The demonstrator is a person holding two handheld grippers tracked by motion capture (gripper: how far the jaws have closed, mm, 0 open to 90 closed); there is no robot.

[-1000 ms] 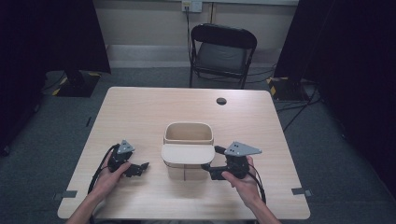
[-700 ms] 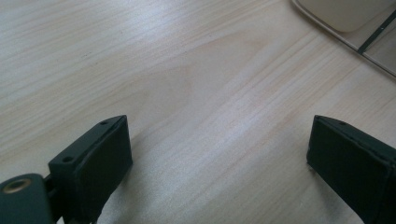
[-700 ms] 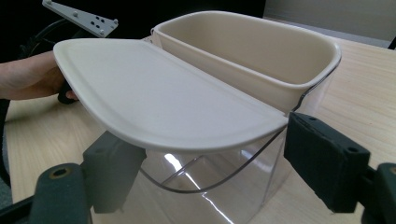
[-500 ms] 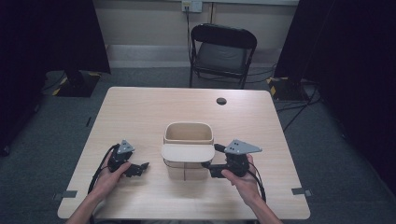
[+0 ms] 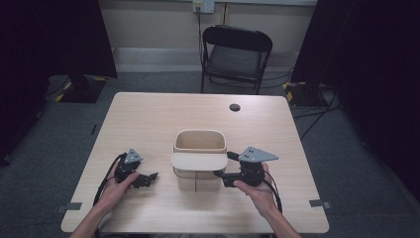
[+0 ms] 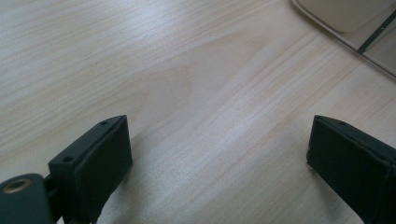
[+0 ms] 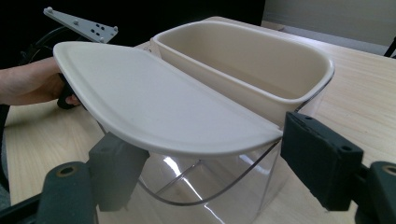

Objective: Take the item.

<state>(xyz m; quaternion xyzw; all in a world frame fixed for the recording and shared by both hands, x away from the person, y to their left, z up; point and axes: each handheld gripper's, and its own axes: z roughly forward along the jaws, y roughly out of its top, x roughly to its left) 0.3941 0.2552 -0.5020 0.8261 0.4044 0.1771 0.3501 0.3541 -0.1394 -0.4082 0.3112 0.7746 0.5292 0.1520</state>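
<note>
A beige container [image 5: 199, 141] stands at the table's middle, its flat lid [image 5: 199, 161] lying level over a clear lower front [image 5: 197, 182]. My right gripper [image 5: 220, 176] is at the container's right front, open. In the right gripper view the gripper [image 7: 217, 163] has a jaw on each side of the clear front [image 7: 205, 191], just under the lid [image 7: 154, 102], with the beige tub [image 7: 247, 60] behind. My left gripper [image 5: 148, 178] rests low on the table, left of the container. It [image 6: 217, 144] is open over bare wood, and a corner of the container [image 6: 345, 11] shows at upper right.
A black folding chair [image 5: 236, 54] stands beyond the table's far edge. A small black round disc [image 5: 235, 107] lies on the far right of the tabletop. Tape marks [image 5: 69, 207] sit near the front corners. The person's left hand [image 7: 28, 84] shows past the lid.
</note>
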